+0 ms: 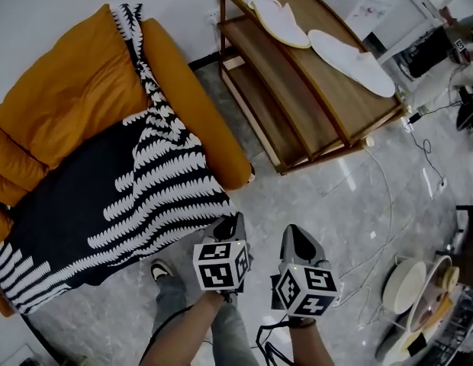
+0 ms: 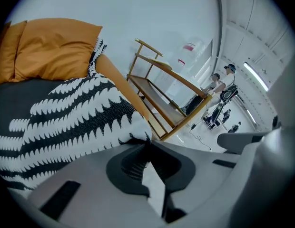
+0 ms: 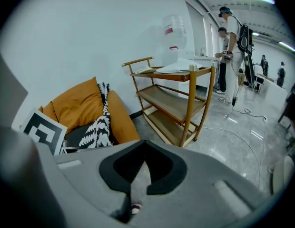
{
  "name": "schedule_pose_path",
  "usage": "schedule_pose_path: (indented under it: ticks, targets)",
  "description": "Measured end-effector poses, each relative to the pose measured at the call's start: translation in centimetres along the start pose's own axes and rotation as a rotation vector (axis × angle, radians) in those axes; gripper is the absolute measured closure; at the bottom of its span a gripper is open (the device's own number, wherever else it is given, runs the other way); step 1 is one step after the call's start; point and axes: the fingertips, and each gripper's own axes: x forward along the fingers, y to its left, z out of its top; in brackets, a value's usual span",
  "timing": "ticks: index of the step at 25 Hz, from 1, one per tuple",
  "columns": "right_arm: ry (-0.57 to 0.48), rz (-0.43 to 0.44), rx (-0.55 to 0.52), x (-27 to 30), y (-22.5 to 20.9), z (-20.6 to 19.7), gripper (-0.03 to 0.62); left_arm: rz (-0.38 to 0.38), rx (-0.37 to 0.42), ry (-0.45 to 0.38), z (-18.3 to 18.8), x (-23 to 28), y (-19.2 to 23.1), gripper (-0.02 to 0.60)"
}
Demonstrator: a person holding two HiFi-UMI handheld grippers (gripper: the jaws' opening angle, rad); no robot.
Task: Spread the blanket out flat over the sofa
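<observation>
At far left, orange sofa [image 1: 61, 90] against the white wall; black-and-white patterned blanket [image 1: 137, 197] lying across its seat, partly rumpled, a narrow strip running up between back cushion and armrest, lower edge hanging towards the grey floor [image 1: 313, 197]; left claw [image 1: 232, 223] closed tight on the blanket's near right corner, fabric pinched between the jaws; right claw [image 1: 296, 235] just beside it, jaws together with nothing between them, apart from the blanket; wooden three-tier trolley [image 1: 297, 105] right of the sofa, white slippers [image 1: 282, 17] on its top shelf; white cables [image 1: 381, 204] trailing across the floor; pale bowls [image 1: 404, 284] at far right.
</observation>
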Motion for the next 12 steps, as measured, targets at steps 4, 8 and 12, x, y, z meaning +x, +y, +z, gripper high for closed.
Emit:
schedule_pose_path:
  ticks: [4,8,12]
  targets:
    - [0.027,0.004,-0.002,0.6,-0.3,-0.9,0.589,-0.024,0.005,0.020,-1.6,1.4,0.1,0.567]
    - [0.038,0.007,-0.004,1.4,-0.5,-1.2,0.589,-0.044,0.016,0.022,-2.3,2.7,0.3,0.566]
    - [0.048,0.011,-0.008,2.0,-0.7,-1.3,0.589,-0.050,0.040,0.029,-3.2,4.1,0.5,0.566]
